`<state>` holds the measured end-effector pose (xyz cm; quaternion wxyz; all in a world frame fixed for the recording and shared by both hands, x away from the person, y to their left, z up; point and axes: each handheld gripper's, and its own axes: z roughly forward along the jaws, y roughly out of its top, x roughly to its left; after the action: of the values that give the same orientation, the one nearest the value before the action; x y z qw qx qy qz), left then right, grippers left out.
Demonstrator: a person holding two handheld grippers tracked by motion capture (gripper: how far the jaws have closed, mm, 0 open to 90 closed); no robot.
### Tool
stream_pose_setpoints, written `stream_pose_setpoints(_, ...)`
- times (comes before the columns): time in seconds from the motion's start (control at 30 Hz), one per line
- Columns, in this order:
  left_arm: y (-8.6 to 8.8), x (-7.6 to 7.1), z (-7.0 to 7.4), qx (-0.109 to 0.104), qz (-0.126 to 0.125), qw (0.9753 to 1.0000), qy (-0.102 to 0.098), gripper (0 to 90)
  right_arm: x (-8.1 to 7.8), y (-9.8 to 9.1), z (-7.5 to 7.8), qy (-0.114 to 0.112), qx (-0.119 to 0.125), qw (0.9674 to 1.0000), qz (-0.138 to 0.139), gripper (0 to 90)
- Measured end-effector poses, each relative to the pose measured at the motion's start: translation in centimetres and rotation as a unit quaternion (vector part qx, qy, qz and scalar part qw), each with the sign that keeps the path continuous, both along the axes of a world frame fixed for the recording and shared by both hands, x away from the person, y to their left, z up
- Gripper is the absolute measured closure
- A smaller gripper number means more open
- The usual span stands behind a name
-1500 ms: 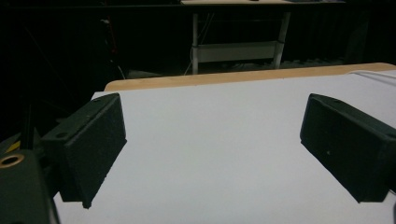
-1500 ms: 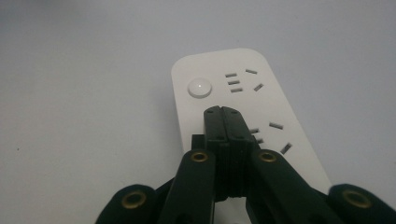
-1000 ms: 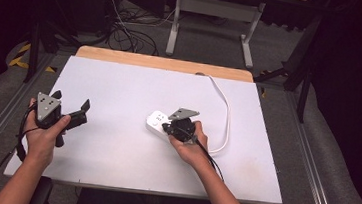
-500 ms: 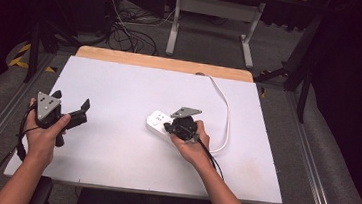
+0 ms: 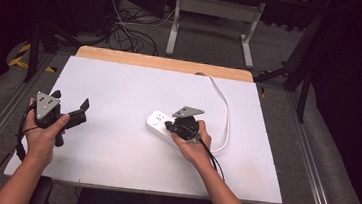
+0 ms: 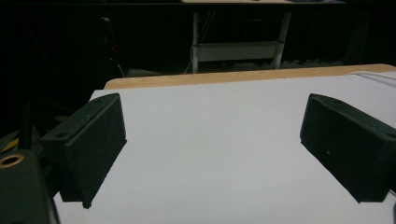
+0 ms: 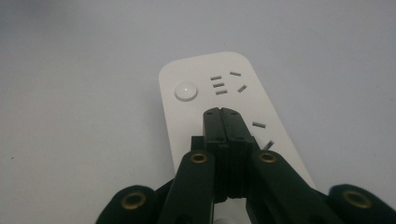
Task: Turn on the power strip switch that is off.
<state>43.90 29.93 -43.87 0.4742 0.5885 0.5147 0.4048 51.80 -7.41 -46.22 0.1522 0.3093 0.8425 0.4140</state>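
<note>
Closed right tool [image 7: 226, 122] hovers over a smooth, rounded white power strip [image 7: 205, 93].

A white table [image 5: 120, 86] with a wooden strip [image 5: 165, 63] along its far edge at 12 o'clock. Beyond it, a grey floor, tangled black cables [image 5: 125, 34] at 11 o'clock and a white metal frame [image 5: 212, 14] at 12 o'clock.

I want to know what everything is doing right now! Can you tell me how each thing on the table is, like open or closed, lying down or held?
Left gripper: open, jaws wide apart, nothing between them, held above the table.
Right gripper: shut, jaws pressed together over the power strip, gripping nothing.
Power strip: lying flat, sockets up and empty.
White cord: lying in a loose curve on the table.
</note>
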Motion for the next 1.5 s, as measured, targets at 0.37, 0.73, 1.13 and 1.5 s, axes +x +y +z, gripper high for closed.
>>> stream_pose_setpoints(0.37,0.1,0.0,0.0,0.001,0.001,1.0000,0.001,7.6,-0.4,-1.1,1.4,-0.034,0.051,0.9981,-0.008,82.5)
stream_pose_setpoints(0.73,0.1,0.1,0.0,0.000,0.001,1.0000,0.001,7.6,-0.8,-2.4,2.4,-0.040,0.080,0.9957,-0.022,73.8)
stream_pose_setpoints(1.13,0.1,0.1,0.0,0.001,-0.002,1.0000,0.001,7.6,-1.5,-4.3,3.4,-0.052,0.104,0.9926,-0.035,70.7)
stream_pose_setpoints(1.5,0.0,0.1,0.0,0.001,-0.001,1.0000,0.002,7.6,-2.6,-6.0,4.7,-0.094,0.135,0.9855,-0.042,64.1)
